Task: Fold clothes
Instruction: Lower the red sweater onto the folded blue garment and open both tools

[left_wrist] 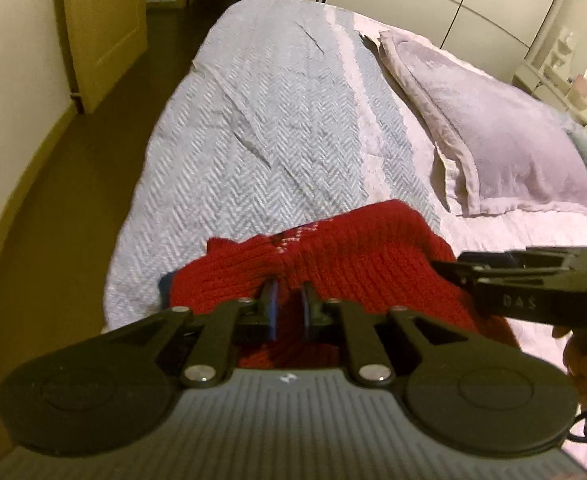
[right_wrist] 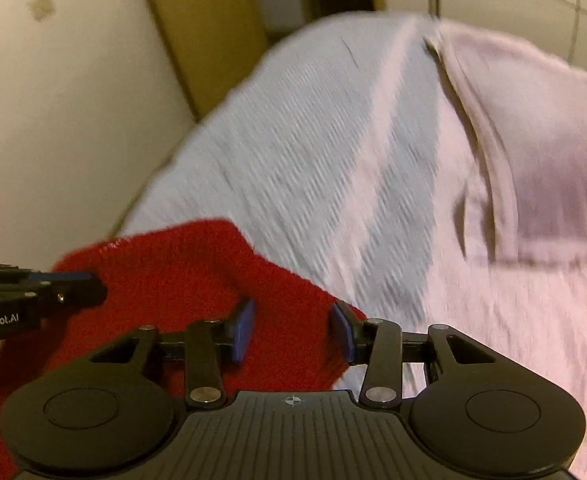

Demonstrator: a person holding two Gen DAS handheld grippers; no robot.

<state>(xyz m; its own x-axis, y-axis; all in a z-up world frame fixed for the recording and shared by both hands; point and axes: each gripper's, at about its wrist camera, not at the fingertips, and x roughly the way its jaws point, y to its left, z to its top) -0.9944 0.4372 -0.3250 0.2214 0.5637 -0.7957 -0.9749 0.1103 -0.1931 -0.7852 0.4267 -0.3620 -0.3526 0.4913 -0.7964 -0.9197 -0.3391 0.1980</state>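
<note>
A red knitted sweater (left_wrist: 333, 256) with a small white pattern is bunched up over the near part of the bed. My left gripper (left_wrist: 289, 300) is shut on a fold of the sweater between its blue pads and holds it up. In the right wrist view the sweater (right_wrist: 181, 272) hangs at the lower left. My right gripper (right_wrist: 293, 326) is open, its blue pads wide apart around the sweater's right edge. The right gripper also shows in the left wrist view (left_wrist: 445, 270), and the left gripper shows in the right wrist view (right_wrist: 89, 284).
The bed has a light blue herringbone blanket (left_wrist: 261, 132) and a pale pink sheet (left_wrist: 525, 240). A lilac pillow (left_wrist: 505, 132) lies at the right. A wooden door (left_wrist: 101, 28) and dark floor (left_wrist: 73, 184) are on the left, and a dresser (left_wrist: 565, 72) at the far right.
</note>
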